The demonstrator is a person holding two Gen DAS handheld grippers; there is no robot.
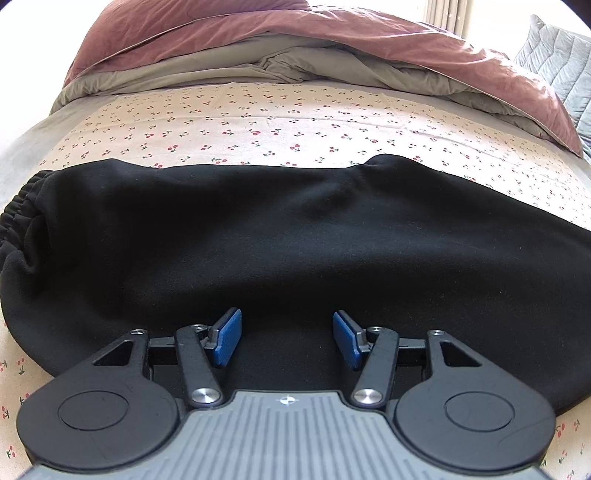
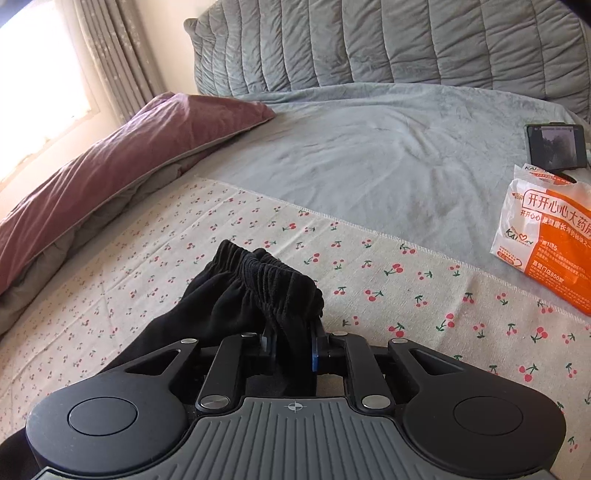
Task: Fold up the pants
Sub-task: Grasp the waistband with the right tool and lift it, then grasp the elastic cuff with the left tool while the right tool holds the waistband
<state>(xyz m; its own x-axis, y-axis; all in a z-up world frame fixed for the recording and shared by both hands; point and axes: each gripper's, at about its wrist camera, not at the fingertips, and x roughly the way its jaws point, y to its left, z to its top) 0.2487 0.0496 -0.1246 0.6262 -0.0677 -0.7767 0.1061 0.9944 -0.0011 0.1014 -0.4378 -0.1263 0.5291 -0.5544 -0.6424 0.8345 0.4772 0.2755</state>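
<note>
Black pants [image 1: 280, 236] lie across a cherry-print cloth [image 1: 258, 125] spread on a bed, stretched left to right in the left wrist view with an elastic gathered end [image 1: 18, 210] at the far left. The left gripper [image 1: 287, 338] hovers just above the near edge of the fabric, its blue pads [image 1: 227, 341] apart and nothing pinched between them. In the right wrist view, the right gripper [image 2: 293, 347] has clamped down on bunched black cloth just below a gathered elastic band [image 2: 273, 273], which rises off the cloth above the closed jaws. The garment appears already laid lengthwise as a single band, so a first fold looks done; the cross folds that would bring one end over the other seem still ahead. A mauve duvet [image 1: 295, 33] is heaped at the far side; an orange-and-white bag [image 2: 550, 236] and a phone [image 2: 556, 147] rest well to the right on the grey blanket [image 2: 388, 147].
</note>
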